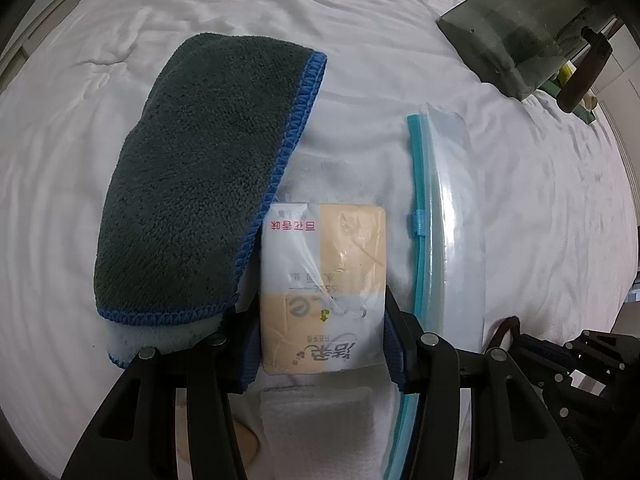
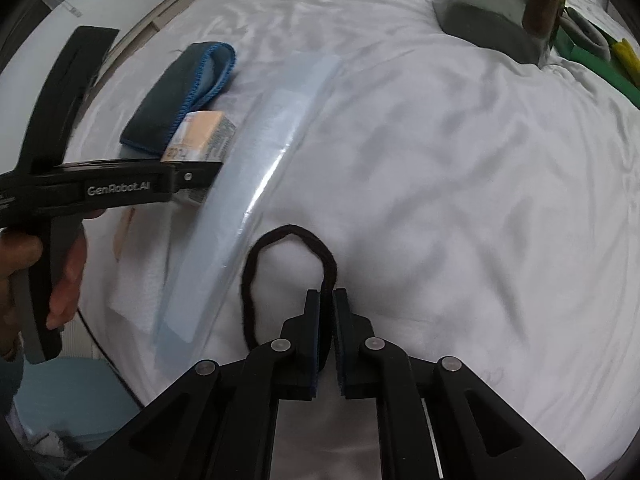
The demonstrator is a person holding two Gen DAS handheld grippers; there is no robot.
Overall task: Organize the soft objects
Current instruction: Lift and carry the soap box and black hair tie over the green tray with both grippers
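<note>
- Cream-and-white plastic wraps the tissue pack (image 1: 323, 288), which sits clamped between the two pads of your left gripper (image 1: 320, 344); it lies on the white bedding (image 1: 520, 220), its far corner tucked against the blue-edged hem of the dark grey towel (image 1: 200, 176).
- Just to its right lies the clear zip bag (image 1: 448, 216), teal seal strip facing the pack (whether the mouth is open, I cannot tell).
- Your right gripper (image 2: 327, 300) has its pads pinched on one strand of a black hair tie (image 2: 288, 240), whose loop rests on the bedding beside the bag's near edge.
- Keep the squeeze on the pack light; it is soft and will likely buckle if crushed.
- Lift it straight up before moving sideways, so the towel's hem is not dragged along.
- If the bag is the destination, lead with the pack's narrow end toward the seal strip.
- Hold the hair tie low and steady, well apart from the left hand's path, so the loop does not snag.
</note>
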